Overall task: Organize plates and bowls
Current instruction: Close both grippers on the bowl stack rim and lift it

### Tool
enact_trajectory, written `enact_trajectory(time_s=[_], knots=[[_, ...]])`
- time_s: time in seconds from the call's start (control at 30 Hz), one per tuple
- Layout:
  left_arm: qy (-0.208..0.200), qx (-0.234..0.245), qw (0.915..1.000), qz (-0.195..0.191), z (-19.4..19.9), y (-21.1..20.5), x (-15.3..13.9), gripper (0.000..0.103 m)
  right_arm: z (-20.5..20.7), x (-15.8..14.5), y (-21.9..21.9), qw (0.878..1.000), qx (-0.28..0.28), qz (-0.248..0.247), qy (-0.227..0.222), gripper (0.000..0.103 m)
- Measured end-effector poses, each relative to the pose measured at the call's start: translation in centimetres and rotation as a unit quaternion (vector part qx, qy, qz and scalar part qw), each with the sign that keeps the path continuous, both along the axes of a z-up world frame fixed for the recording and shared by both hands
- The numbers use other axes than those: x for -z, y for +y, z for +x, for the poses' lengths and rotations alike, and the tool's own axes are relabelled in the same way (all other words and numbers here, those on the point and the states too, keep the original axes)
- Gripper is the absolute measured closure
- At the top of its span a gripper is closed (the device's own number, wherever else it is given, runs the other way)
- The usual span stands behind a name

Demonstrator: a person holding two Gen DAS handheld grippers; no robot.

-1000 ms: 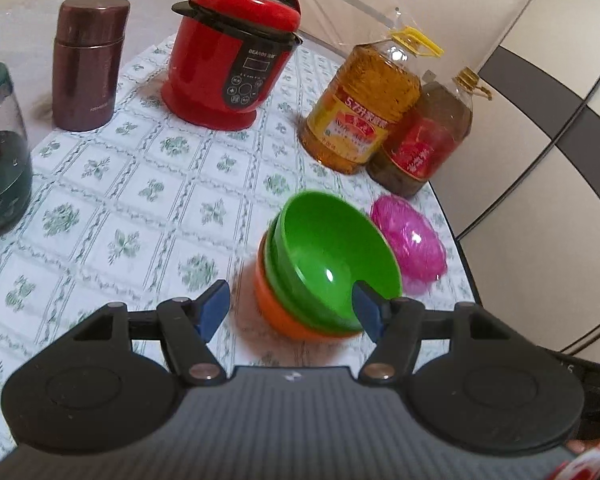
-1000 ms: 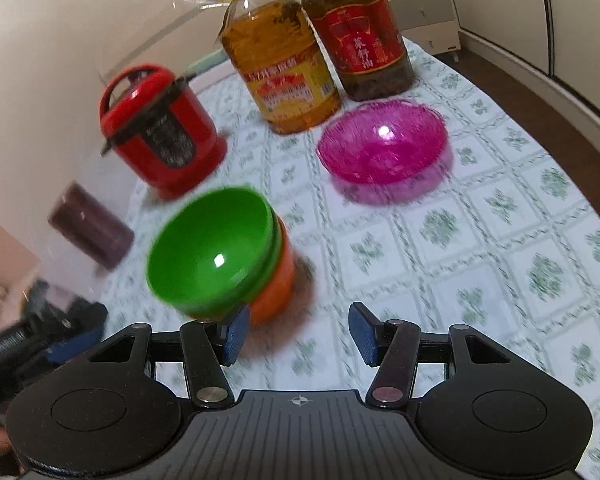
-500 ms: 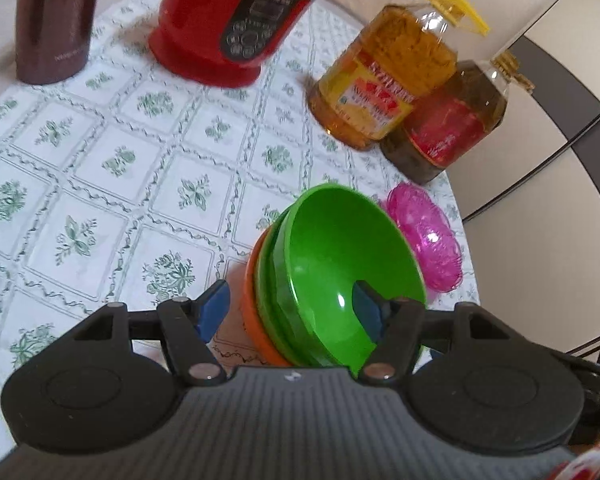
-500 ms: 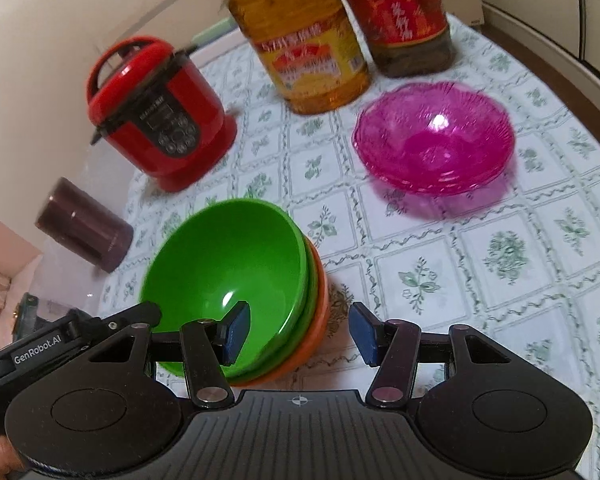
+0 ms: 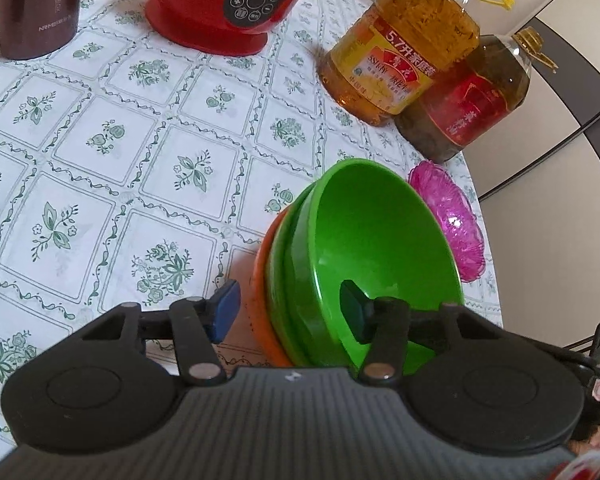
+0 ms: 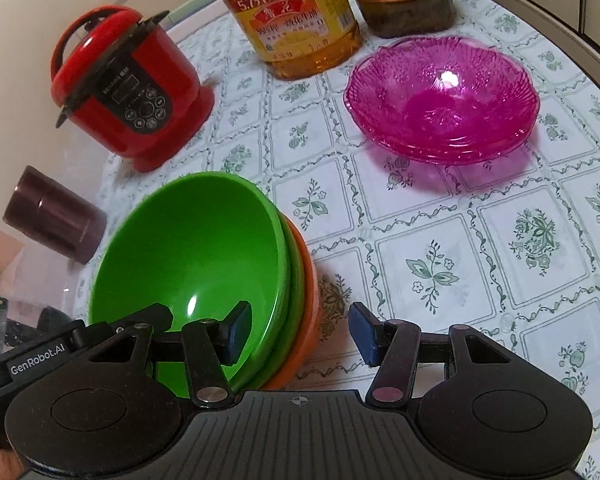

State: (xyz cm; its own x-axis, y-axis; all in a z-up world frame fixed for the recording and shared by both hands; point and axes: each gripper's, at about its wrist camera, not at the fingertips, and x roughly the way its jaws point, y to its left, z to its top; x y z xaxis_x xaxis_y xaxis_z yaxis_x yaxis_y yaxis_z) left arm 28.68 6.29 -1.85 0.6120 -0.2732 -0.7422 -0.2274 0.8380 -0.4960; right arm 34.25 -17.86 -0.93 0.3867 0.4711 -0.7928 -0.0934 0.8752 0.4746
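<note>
My left tongs (image 5: pixel 290 312) sit at the bottom of the left view, spread wide and gripping nothing: one blue pad hangs outside the orange bowl (image 5: pixel 262 300), the other is down inside the top green bowl (image 5: pixel 380 240), so the near rim of the stack runs between them. I cannot tell whether either pad touches the plastic.

My right tongs (image 6: pixel 300 334) are likewise spread at the bottom of the right view, straddling the opposite rim of the same stack (image 6: pixel 204 264), the left pad inside the green bowl, the right pad over the tablecloth (image 6: pixel 440 240).

The stack is nested: green in green in orange, resting on the flowered cloth at lower centre.

Beyond it, at the right of the left view, lie the pink glass bowls (image 5: pixel 450 224), apart from the stack; in the right view they fill the upper right (image 6: pixel 444 96).

Farther back stand the two oil bottles (image 5: pixel 404 44), touching each other, then the red cooker (image 6: pixel 128 88) and the brown flask (image 6: pixel 54 214) at the left edge.
</note>
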Motion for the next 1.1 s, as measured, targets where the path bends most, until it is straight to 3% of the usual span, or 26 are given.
enact_trajectory(time_s=[0.5,0.87,1.1], knots=[[0.032,0.007,0.9994,0.015,1.3,-0.2,0.7,0.071,1.0,0.7,1.1,1.0,-0.011,-0.017,0.006,0.049],[0.035,0.016,0.9987,0.034,1.3,-0.4,0.7,0.078,1.4,1.4,1.2,1.0,-0.014,-0.01,0.019,0.072],[0.037,0.02,0.9983,0.042,1.3,-0.6,0.5,0.079,1.1,1.3,1.4,1.0,-0.009,-0.022,0.016,0.077]])
